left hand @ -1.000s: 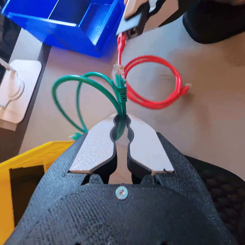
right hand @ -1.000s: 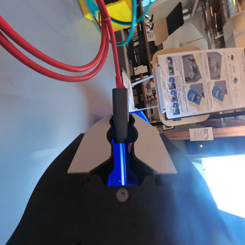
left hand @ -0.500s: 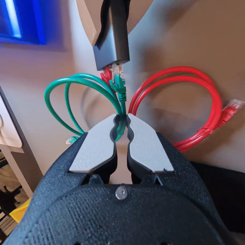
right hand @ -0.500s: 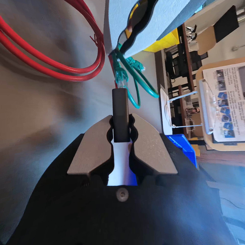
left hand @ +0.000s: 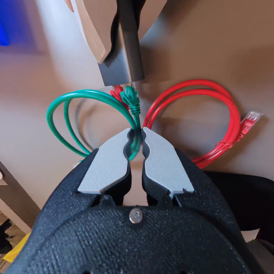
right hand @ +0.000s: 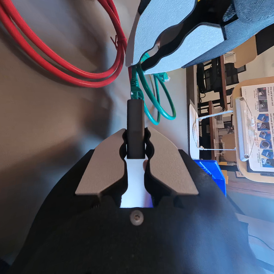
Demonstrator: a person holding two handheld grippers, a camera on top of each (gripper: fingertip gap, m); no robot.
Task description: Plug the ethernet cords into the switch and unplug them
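Observation:
My left gripper [left hand: 137, 130] is shut on the green ethernet cord [left hand: 134, 102] just behind its plug. The clear plug tip sits at the port face of the dark grey switch [left hand: 123, 65]. A red cord [left hand: 207, 92] has one plug in the switch beside the green one; its coil hangs right with a free plug [left hand: 250, 118]. My right gripper [right hand: 135, 132] is shut on the switch [right hand: 135, 127], held edge-on. The green plug [right hand: 135, 93] meets the switch's far end there. The left gripper's fingers [right hand: 155, 25] show above it.
Beige table surface [left hand: 207, 44] lies behind the cords. A blue bin [right hand: 212, 172] and a stand holding a printed instruction sheet [right hand: 259, 126] are at the right of the right wrist view. A yellow bin corner [left hand: 16, 249] shows bottom left in the left wrist view. Left tips to right tips: about 8 centimeters.
The switch and the green plug have come together: a second ago they were far apart, now the plug tip is at the switch's port beside the red plug.

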